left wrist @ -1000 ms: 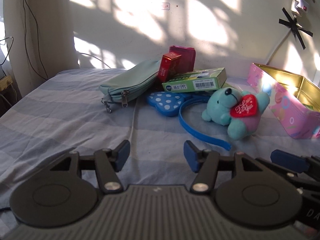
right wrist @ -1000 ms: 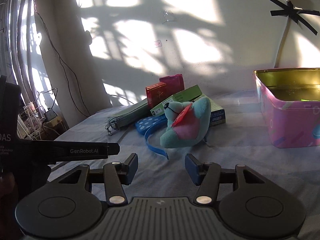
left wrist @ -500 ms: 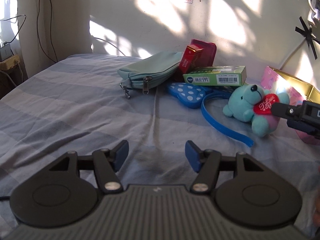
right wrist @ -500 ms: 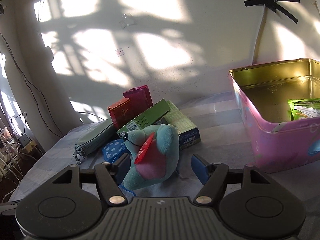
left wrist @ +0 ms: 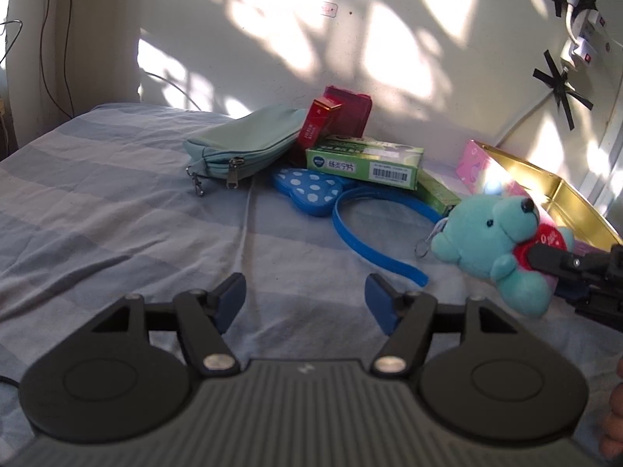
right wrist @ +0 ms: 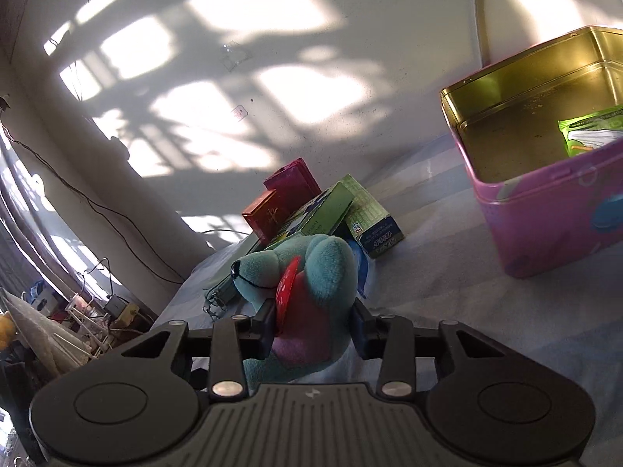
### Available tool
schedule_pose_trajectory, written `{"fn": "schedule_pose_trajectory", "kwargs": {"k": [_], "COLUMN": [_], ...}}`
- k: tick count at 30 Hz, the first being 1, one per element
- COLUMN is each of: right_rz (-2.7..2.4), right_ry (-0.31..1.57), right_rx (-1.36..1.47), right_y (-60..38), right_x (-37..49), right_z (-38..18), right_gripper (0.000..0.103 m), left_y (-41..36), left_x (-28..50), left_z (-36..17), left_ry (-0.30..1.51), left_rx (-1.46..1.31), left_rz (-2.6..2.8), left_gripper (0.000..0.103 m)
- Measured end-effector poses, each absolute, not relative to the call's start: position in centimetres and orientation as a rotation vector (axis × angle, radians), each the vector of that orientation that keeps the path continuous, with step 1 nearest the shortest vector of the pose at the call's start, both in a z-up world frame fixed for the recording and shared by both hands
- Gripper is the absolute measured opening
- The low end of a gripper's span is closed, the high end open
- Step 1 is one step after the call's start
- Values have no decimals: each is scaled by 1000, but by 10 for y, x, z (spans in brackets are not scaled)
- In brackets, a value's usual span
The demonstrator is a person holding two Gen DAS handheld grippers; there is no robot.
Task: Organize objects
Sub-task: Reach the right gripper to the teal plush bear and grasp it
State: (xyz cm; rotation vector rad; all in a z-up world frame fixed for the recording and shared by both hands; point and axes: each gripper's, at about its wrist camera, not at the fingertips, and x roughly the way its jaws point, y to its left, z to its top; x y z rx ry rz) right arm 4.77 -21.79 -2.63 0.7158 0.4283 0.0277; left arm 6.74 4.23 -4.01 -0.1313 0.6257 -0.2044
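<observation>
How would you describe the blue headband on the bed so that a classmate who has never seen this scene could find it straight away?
Start at the pink tin on the striped bedsheet, then look to the pile of boxes beside it. In front of the green box lies the blue headband, a thin open hoop. Nothing else there is a bare curved band; the spotted blue piece is at one end.

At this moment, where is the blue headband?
In the left wrist view the blue headband lies on the striped bedsheet, right of centre, between the polka-dot blue case and the teal teddy bear, just in front of the green box.
</observation>
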Motion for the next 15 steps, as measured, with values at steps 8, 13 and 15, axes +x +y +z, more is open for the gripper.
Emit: {"fn": "schedule_pose_trajectory", "kwargs": {"k": [8, 13, 15], "right_rz": [-78, -106, -66], "right_ry": [457, 447, 472], "right_rx": [638, 222, 176], "right_y": [-228, -188, -178], "right_x": [-30, -42, -39], "right_z": [-40, -26, -31], "right_gripper": [92, 94, 93], "left_y": [-7, -29, -32], "left_x": [59, 57, 56], "left_z": [-32, -36, -39], "left_ry": [592, 624, 635], "left_rx": [-130, -106, -102], "left_rz": [-449, -525, -557], "left_gripper": [90, 90, 90]}}
